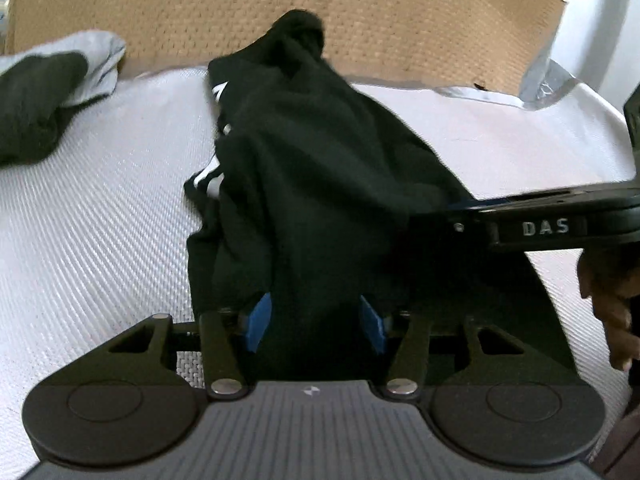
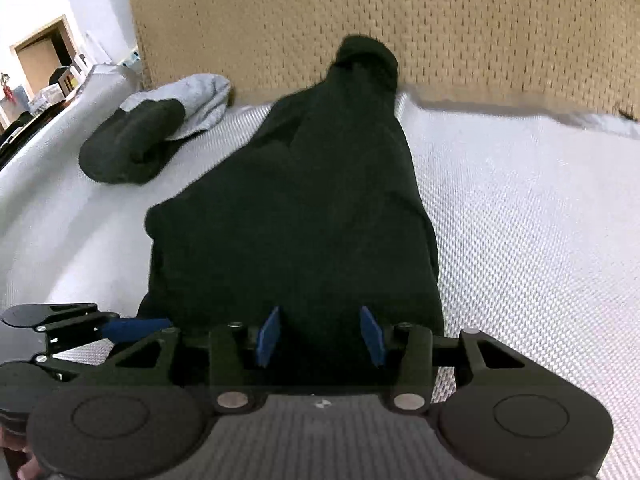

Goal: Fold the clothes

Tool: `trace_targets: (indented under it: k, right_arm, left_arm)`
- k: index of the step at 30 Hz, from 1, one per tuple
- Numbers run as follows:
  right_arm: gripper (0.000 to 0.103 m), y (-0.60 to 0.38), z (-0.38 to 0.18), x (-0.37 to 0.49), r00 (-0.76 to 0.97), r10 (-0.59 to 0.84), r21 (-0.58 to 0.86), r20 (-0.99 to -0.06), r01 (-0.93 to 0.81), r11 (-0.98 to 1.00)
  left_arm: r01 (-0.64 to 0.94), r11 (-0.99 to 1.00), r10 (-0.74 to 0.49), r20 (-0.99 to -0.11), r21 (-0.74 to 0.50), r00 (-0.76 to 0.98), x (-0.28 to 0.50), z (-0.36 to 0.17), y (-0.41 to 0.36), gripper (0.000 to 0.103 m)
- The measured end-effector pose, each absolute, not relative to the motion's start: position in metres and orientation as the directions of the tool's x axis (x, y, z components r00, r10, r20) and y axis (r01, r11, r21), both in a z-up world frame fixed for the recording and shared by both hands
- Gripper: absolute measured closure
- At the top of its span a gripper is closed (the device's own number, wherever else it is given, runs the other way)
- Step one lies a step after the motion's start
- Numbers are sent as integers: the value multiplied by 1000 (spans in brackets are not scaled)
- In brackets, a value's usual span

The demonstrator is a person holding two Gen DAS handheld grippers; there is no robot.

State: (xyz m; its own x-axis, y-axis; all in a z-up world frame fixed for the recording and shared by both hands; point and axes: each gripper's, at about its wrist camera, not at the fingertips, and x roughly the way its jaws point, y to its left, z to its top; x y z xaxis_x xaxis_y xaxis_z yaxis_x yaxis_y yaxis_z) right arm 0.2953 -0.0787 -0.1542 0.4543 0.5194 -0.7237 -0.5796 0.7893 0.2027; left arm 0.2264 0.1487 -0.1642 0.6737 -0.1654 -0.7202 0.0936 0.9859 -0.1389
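A black garment [image 1: 316, 160] with white stripes [image 1: 208, 178] on its left edge lies lengthwise on the white woven surface [image 1: 92, 216]. Its far tip reaches the brown panel. My left gripper [image 1: 316, 322] is at its near end, with black cloth filling the gap between the blue pads [image 1: 260, 320]. My right gripper [image 1: 452, 204] comes in from the right and meets the garment's right edge. In the right wrist view the black garment [image 2: 304, 208] runs up to my right gripper [image 2: 320, 338], and cloth sits between its pads [image 2: 269, 336]. The left gripper's blue finger [image 2: 138, 326] touches the cloth's left corner.
A folded grey and black piece of clothing [image 2: 160, 132] [image 1: 52, 92] lies at the back left. A brown woven panel [image 2: 440, 20] [image 1: 320, 12] stands along the far edge. A hand [image 1: 612, 312] holds the right gripper. Shelves and a doorway [image 2: 40, 56] show at far left.
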Motion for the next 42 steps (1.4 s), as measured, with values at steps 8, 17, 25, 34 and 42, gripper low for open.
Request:
trace_targets:
  k: [8,17,25,34,42]
  right_arm:
    - [57,-87,-133,272,472,502,161,-724,-593,789]
    - [57,-99,-125,253,476,488,140,-732,-597,790]
    - [55,-104,-149,250,445,475,155,-759,-586,796]
    - [55,-106,-136,244,451,440,136,-777,-562,816]
    - [55,-125,-129,212,442,500,189,-745,-579,793]
  left_arm:
    - [18,992,-102,-721,-123,686,229,-161,151,63]
    - [32,987,-136,-705,-159,696,193,-131,129,47]
    - [32,990,-122,-737,-135,665,187,-157,125,45]
    - [-20,991,-84,-733,-132,675,180,-142,126,50]
    - [3,989,-109,-709,-150,697,157,-139,118,48]
